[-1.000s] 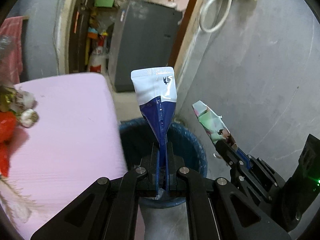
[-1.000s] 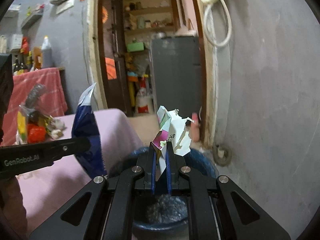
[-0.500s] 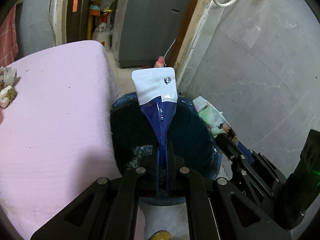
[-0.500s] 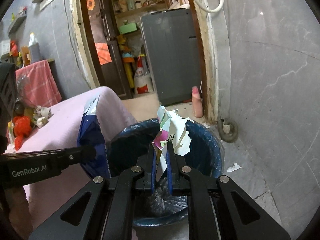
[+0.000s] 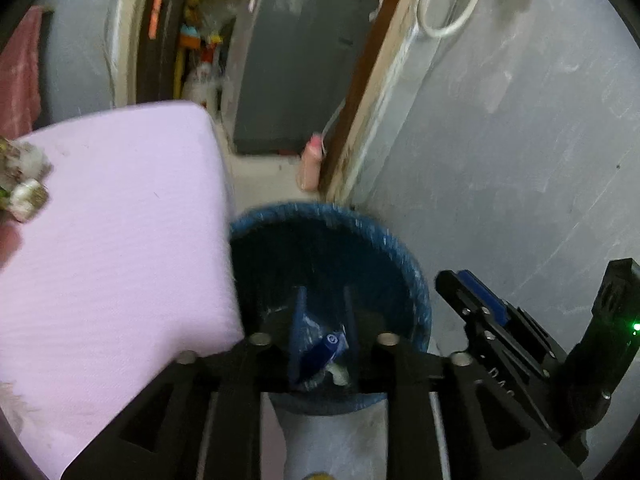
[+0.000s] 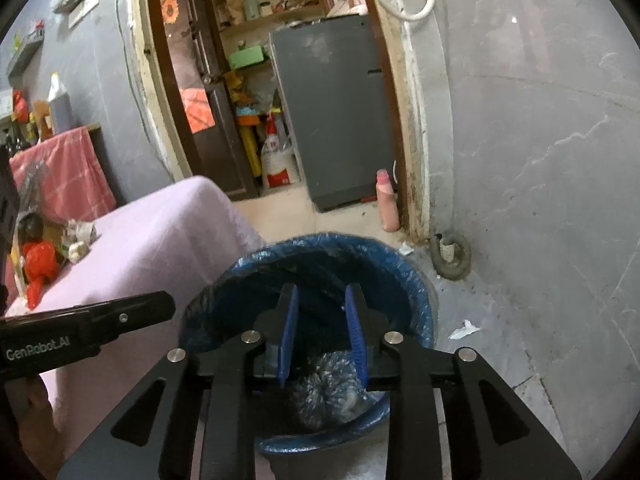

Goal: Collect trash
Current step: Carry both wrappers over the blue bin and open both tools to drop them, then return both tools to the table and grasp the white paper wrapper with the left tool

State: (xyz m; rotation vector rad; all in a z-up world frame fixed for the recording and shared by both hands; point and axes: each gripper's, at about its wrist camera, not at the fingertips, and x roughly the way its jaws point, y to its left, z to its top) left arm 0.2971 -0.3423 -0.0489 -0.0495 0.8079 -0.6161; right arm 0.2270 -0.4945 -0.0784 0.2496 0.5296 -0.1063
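Pouch (image 5: 326, 350), blue-and-white, lies crumpled inside bin (image 5: 416, 280) below spread left claw (image 5: 322, 320)

We see dim, flat indoor light in both views. The left wrist view is smeared by motion blur, the bin (image 5: 416, 280) rim streaked; the right wrist view is sharper. Fisheye bending curves the walls, and black vignette fills every corner.

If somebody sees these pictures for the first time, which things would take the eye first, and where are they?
First is the round bin with a blue liner on the floor, directly below both grippers. The left gripper and the right gripper hang open over it, with a blue wrapper lying inside the bin. To the left, a pink cloth-covered surface fills much of the view.
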